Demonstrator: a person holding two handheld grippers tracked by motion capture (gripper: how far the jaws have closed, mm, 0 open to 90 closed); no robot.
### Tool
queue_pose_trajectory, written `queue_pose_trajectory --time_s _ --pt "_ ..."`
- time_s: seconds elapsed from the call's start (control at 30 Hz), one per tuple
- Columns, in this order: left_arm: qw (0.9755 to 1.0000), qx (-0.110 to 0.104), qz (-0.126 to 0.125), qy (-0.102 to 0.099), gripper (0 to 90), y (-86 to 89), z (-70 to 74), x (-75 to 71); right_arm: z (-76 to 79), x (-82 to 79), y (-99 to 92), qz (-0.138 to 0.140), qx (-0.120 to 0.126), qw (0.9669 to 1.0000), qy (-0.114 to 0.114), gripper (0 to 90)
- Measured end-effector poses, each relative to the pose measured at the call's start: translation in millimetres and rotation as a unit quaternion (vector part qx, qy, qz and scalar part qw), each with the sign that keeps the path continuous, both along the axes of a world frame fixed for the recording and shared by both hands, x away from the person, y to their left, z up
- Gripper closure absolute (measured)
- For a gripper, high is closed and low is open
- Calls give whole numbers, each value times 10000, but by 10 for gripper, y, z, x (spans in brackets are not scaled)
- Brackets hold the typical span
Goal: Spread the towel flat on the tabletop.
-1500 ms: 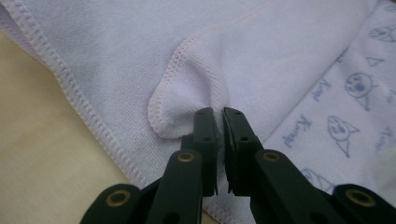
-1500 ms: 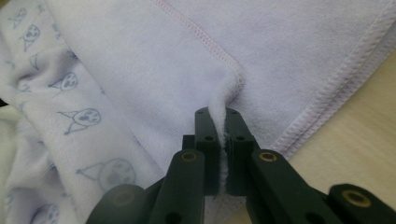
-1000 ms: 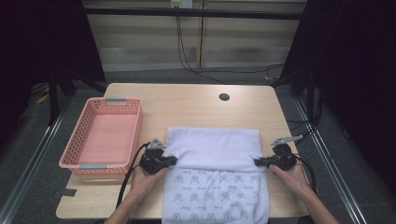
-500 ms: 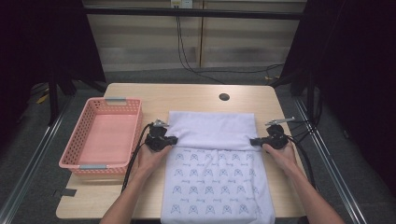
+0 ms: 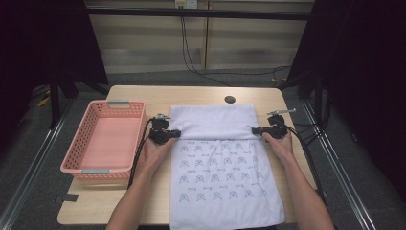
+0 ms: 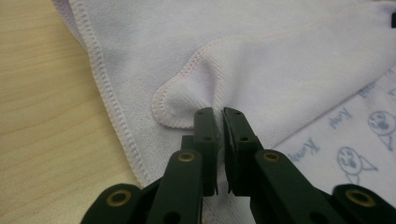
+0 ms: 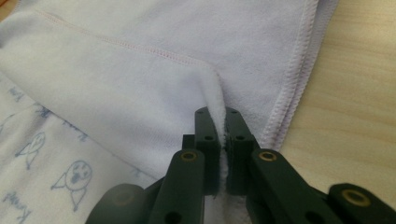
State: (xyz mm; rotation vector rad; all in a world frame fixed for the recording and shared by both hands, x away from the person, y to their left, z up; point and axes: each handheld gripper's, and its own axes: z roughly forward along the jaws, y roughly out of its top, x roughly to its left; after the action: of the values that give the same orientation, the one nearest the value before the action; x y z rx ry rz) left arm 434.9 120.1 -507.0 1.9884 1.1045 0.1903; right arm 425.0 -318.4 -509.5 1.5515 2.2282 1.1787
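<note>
On the wooden table (image 5: 143,199), beside a pink basket (image 5: 103,139), lies a white printed towel (image 5: 222,184), its far part folded back. The left gripper (image 5: 165,135) and right gripper (image 5: 268,130) each pinch a corner of that folded layer, jaws pressed together on cloth.

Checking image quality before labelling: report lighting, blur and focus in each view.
High view: table evenly lit, surroundings dark, picture slightly soft. Left gripper view: towel stitching sharp, jaw bases blurred. Right gripper view: towel hem sharp, printed figures soft; no glare.

Bare table (image 5: 143,201) nearby — basket (image 5: 103,143) (pink) blocks the left.
</note>
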Motion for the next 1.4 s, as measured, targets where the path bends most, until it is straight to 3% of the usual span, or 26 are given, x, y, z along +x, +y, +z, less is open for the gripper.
queue_pose_trajectory --time_s 0.17,0.27,0.37,0.43,0.5,0.63,0.73,0.8,0.87,0.93,0.97,1.03,1.1,1.17,1.2,1.27,1.3,1.37,1.4 --pt "9991 -345 -190 -125 848 25 149 -105 175 -48 -84 159 317 9991 -244 869" --pt "9972 -575 -295 -370 848 37 410 -184 457 -73 -182 178 588 9965 -565 869" --pt "9938 -889 -371 -557 847 121 742 -328 763 -134 -247 239 687 9935 -877 869" --pt "9922 -985 -435 -629 847 169 915 -438 927 -197 -270 340 751 9914 -1020 869" --pt "9912 -919 -556 -775 846 186 1041 -557 1098 -309 -271 486 745 9892 -1168 868" --pt "9881 -1033 -736 -876 844 225 1217 -828 1284 -574 -276 757 756 9846 -1385 868" --pt "9851 -1213 -873 -856 842 272 1293 -1016 1355 -805 -320 892 809 9818 -1466 869" --pt "9817 -1379 -999 -851 842 301 1334 -1178 1396 -959 -350 989 842 9800 -1509 868" --pt "9822 -1252 -1033 -940 840 304 1327 -1342 1421 -1121 -372 1087 882 9771 -1604 868" --pt "9838 -1215 -1061 -785 839 314 1233 -1475 1389 -1250 -389 1195 1013 9741 -1633 868" --pt "9848 -1091 -1085 -800 834 318 1148 -1537 1325 -1326 -378 1241 1040 9748 -1536 868" --pt "9860 -971 -1211 -603 822 326 903 -1615 1178 -1444 -328 1350 723 9789 -1355 866" --pt "9877 -795 -1267 -460 818 332 670 -1661 962 -1535 -310 1449 796 9798 -1121 865" --pt "9891 -769 -1251 -140 857 377 419 -1710 727 -1608 -293 1513 695 9830 -779 864" --pt "9890 -698 -1301 -120 857 390 399 -1724 605 -1663 -285 1583 542 9839 -623 862" --pt "9885 -593 -1382 -181 881 425 425 -1754 513 -1729 -285 1663 480 9839 -451 857" --pt "9894 -596 -1318 -125 882 427 428 -1748 483 -1777 -285 1713 406 9837 -365 837" --pt "9898 -591 -1287 -116 799 423 416 -1728 470 -1812 -282 1722 376 9839 -303 819" --pt "9897 -587 -1294 -173 799 404 401 -1687 462 -1849 -276 1801 326 9826 -302 822"
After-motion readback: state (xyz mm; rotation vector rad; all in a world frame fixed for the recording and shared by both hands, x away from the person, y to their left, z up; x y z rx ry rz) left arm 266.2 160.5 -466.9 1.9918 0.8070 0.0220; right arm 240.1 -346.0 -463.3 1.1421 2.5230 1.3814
